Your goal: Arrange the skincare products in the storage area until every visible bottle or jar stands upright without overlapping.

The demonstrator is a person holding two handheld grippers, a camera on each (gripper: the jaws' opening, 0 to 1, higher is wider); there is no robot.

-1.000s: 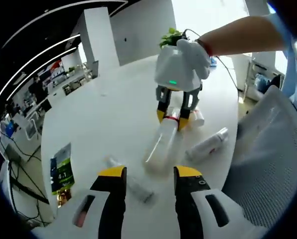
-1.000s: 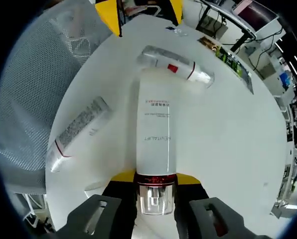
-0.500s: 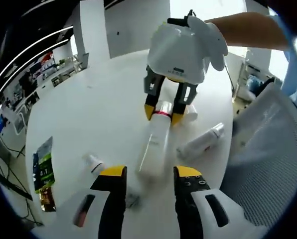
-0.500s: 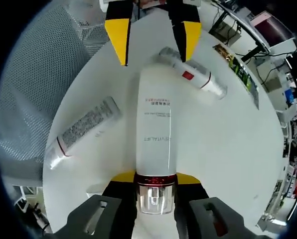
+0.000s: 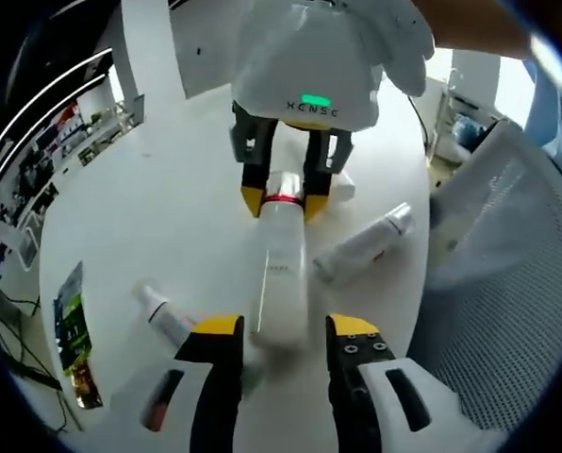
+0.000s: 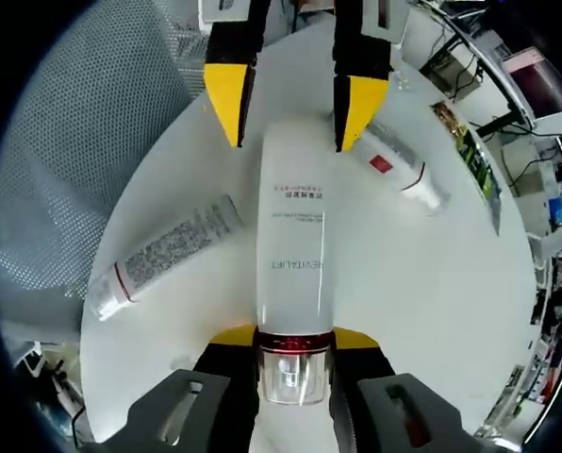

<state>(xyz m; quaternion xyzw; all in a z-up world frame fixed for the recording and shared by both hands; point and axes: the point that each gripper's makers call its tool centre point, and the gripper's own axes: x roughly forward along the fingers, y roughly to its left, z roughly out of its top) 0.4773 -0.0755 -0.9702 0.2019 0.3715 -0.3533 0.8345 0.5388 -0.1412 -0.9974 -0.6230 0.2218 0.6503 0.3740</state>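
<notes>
Bottle (image 6: 295, 255) between right gripper's jaws: frosted matt plastic, clear glossy cap; table (image 6: 470, 283) smooth white.

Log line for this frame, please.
right tongs: shut on tall white bottle at its cap end | left tongs: open, straddling its base | two tubes lying flat on white table

Two lying white tubes (image 6: 163, 255) (image 6: 399, 168) flank the held tall white bottle (image 6: 293, 260); the white bench (image 6: 432, 283) beyond lies bare.

right tool (image 5: 280, 201) gripping white bottle (image 5: 277, 274)
</notes>
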